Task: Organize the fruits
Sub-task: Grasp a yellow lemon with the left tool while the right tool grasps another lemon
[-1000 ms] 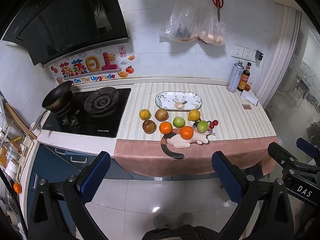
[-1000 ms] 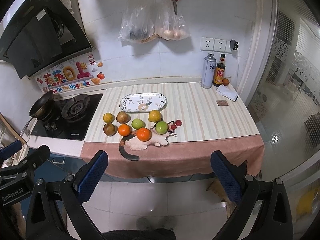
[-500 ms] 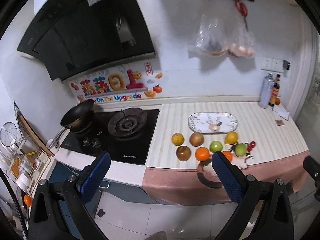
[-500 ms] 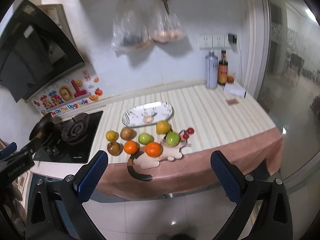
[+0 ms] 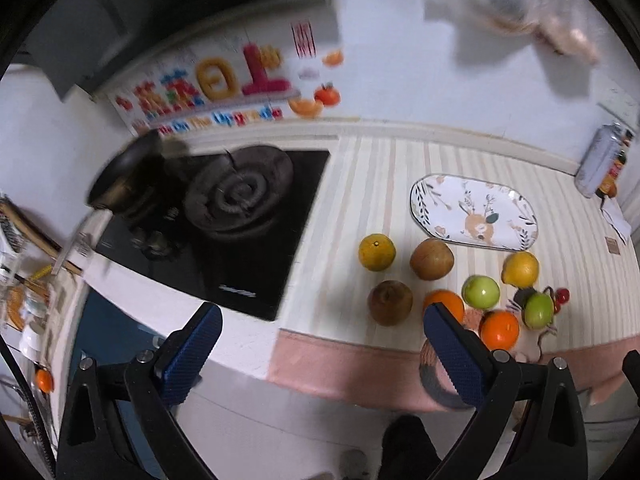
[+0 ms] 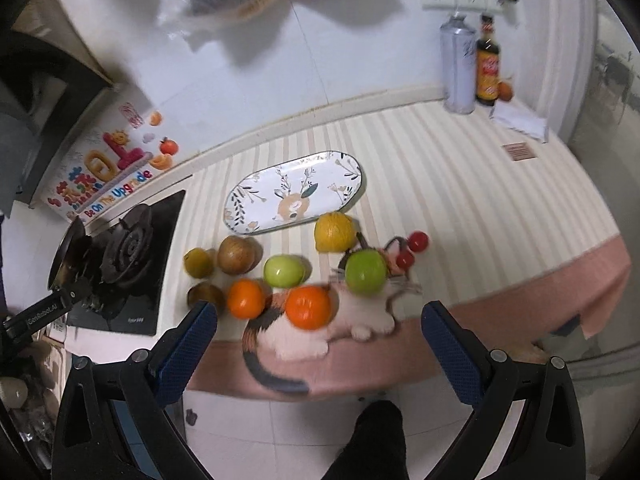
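Several fruits lie on the striped counter: two oranges [image 6: 308,306], two green apples [image 6: 366,272], a yellow lemon [image 6: 334,232], two brown fruits [image 6: 236,255], a yellow-green citrus [image 6: 198,263] and red cherries [image 6: 418,241]. An oval patterned plate [image 6: 294,192] lies empty behind them; it also shows in the left wrist view [image 5: 474,212]. My left gripper [image 5: 320,352] is open, short of the counter edge, left of the fruits [image 5: 430,259]. My right gripper [image 6: 318,344] is open, in front of the fruits.
A toy cat [image 6: 320,332] lies at the counter's front edge under some fruit. A gas hob [image 5: 236,200] with a pan [image 5: 120,172] stands on the left. A spray can [image 6: 458,68] and sauce bottle [image 6: 488,68] stand at the back right. Bags hang above.
Both grippers have moved closer to the counter and the fruits, which now look larger. The left one has swung towards the hob side. Both stay open.
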